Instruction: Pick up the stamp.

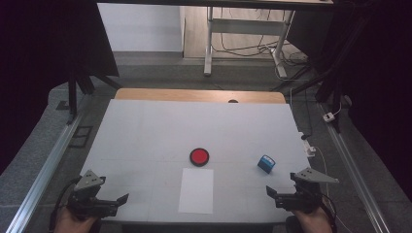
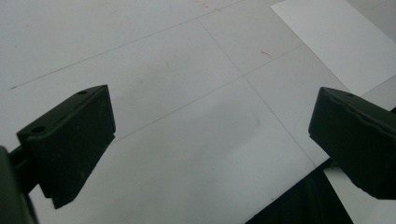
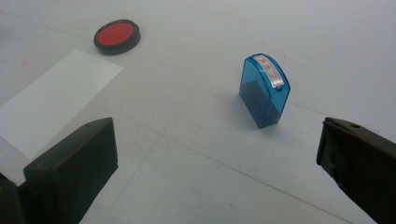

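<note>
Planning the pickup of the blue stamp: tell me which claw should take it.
Right. The blue stamp stands just ahead of the open right claw, nothing between them. The left claw sits at the table's far corner, across the white paper.

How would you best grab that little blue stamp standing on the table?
Judging by its pose, pinch the blue stamp across its two broad flat faces, coming down from above with the right tool, which is open and nearest. It stands upright with a rounded top, so the flat sides offer the surest hold.

2 black hand-held grippers, grey triangular plates
</note>
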